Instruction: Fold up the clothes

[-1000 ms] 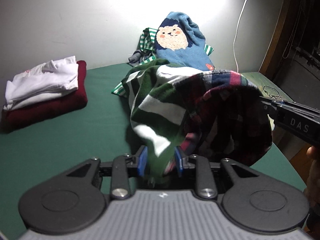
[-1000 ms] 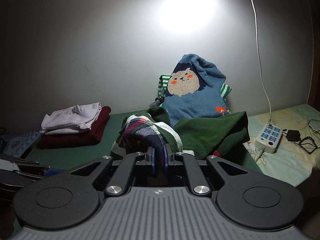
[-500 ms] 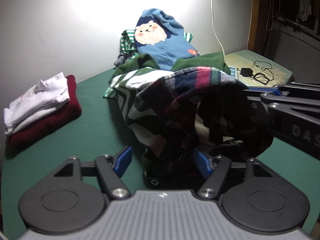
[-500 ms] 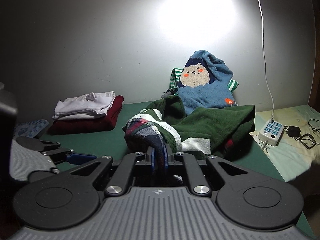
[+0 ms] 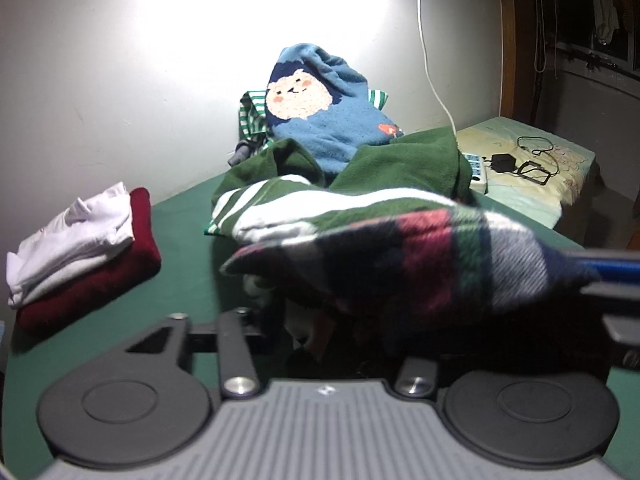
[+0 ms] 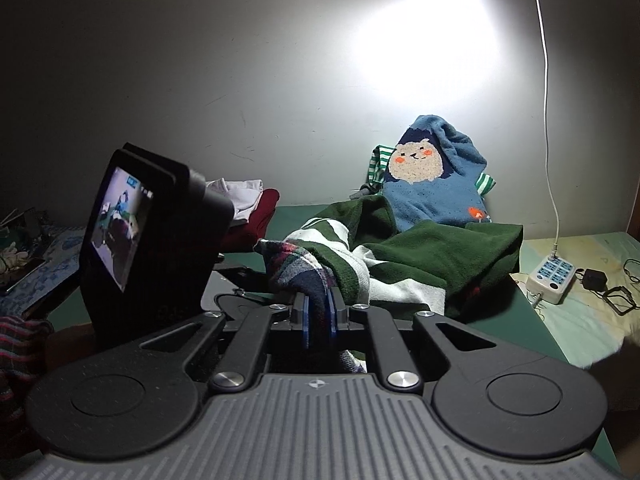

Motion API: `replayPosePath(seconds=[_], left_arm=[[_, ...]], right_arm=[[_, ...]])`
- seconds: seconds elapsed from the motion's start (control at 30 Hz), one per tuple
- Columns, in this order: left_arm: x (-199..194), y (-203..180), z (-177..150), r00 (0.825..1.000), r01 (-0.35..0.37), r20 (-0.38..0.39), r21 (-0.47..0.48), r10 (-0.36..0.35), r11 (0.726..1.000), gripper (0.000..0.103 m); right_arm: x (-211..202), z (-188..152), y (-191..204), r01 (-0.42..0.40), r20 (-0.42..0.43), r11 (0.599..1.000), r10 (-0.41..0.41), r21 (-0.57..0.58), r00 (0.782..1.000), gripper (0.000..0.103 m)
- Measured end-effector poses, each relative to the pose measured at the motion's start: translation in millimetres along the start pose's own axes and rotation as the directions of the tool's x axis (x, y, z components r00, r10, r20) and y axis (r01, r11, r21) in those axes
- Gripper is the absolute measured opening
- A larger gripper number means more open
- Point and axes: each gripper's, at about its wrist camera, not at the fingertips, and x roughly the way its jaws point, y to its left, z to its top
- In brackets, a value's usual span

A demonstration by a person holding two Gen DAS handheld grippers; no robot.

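Observation:
A plaid flannel garment (image 5: 420, 264) with a green-and-white striped part (image 5: 288, 208) hangs across the left wrist view, held up at the right by my right gripper's blue fingers (image 5: 612, 268). My left gripper (image 5: 332, 332) sits under the cloth; its fingertips are hidden by it, and the arms stand apart. In the right wrist view my right gripper (image 6: 319, 314) is shut on a fold of the plaid garment (image 6: 300, 268). A dark green garment (image 6: 440, 256) lies behind it on the green table (image 5: 184, 280).
A folded white top on a folded dark red one (image 5: 80, 252) lies at the left. A blue fleece with a sheep face (image 5: 320, 120) leans on the back wall. A power strip (image 6: 554, 280), charger and cables lie on the right. The left gripper's camera body (image 6: 140, 240) stands close left.
My left gripper has let go of the striped cloth, opened and slid under the plaid garment. My right gripper keeps its hold and has lifted the plaid across, closer to the left gripper.

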Motion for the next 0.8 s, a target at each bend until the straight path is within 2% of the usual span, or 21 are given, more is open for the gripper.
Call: replayPosePath(seconds=[0.03, 0.27, 0.53, 0.6, 0.63, 0.8], left_arm=[[-4, -2, -1, 1.0, 0.002, 0.009, 0.005, -0.002, 1.0, 0.029], [-28, -5, -14, 0.999, -0.035, 0.042, 0.029, 0.034, 0.999, 0.022], [-62, 0, -47, 0.994, -0.09, 0.064, 0.09, 0.084, 0.992, 0.023], [-71, 2, -59, 0.993, -0.108, 0.068, 0.114, 0.1, 0.988, 0.03], [-76, 3, -65, 0.991, -0.126, 0.072, 0.133, 0.117, 0.983, 0.03], [-92, 3, -89, 0.972, -0.226, 0.118, 0.257, 0.202, 0.94, 0.048]], right_arm=[[-1, -1, 2, 0.0, 0.001, 1.0, 0.0, -0.013, 1.0, 0.009], [-10, -8, 13, -0.029, 0.016, 0.998, 0.03, -0.058, 0.999, 0.009], [-28, -16, 32, -0.087, 0.016, 0.985, 0.09, -0.148, 0.996, 0.009], [-32, -19, 35, -0.101, 0.004, 0.982, 0.103, -0.158, 0.995, 0.009], [-33, -20, 36, -0.107, -0.003, 0.981, 0.108, -0.161, 0.994, 0.009], [-37, -30, 39, -0.111, -0.039, 0.975, 0.106, -0.195, 0.994, 0.009]])
